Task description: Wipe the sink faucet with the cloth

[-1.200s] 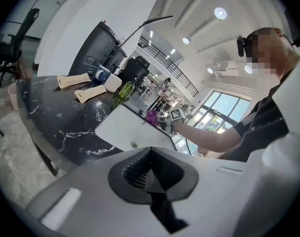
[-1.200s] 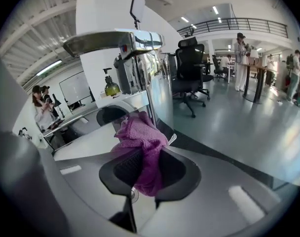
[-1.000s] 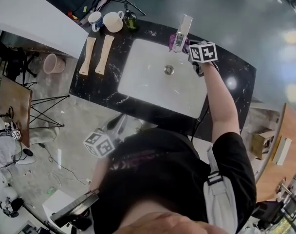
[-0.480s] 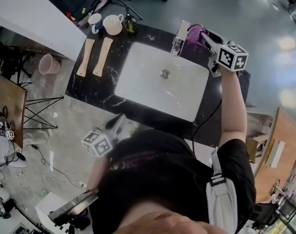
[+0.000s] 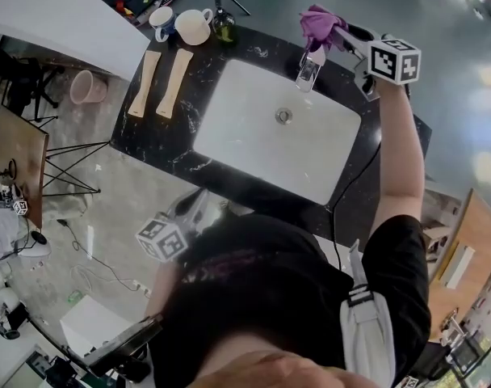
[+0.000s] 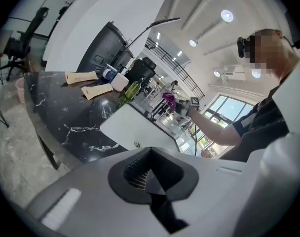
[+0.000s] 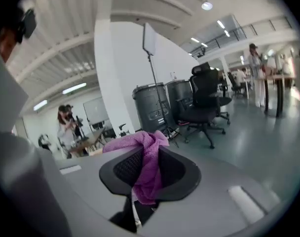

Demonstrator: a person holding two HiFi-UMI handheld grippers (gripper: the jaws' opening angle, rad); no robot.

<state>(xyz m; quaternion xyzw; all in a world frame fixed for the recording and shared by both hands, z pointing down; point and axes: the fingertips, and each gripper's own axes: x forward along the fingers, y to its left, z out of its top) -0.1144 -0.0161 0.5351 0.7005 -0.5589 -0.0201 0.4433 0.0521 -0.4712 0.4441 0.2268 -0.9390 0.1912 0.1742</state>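
Note:
A steel faucet [image 5: 308, 69] stands at the back rim of the white sink [image 5: 253, 148]. My right gripper [image 5: 345, 34] is held high, level with the faucet's top and just right of it, shut on a purple cloth [image 5: 321, 23]. Whether the cloth touches the faucet I cannot tell. In the right gripper view the cloth [image 7: 149, 164] hangs bunched between the jaws of the right gripper [image 7: 145, 177], and no faucet shows. My left gripper [image 5: 199, 206] stays by my body, short of the counter; in its own view the left gripper [image 6: 149, 176] is shut and empty, facing the sink [image 6: 132, 127].
On the black marble counter [image 5: 161, 140], left of the sink, lie two wooden boards [image 5: 144, 86] [image 5: 174, 79]. At the back stand two cups [image 5: 160, 21] [image 5: 195, 26] and a green bottle [image 5: 224, 24]. A pink bin [image 5: 88, 87] sits on the floor to the left.
My right gripper has risen with the purple cloth from beside the faucet's base to its top. The left gripper has stayed put.

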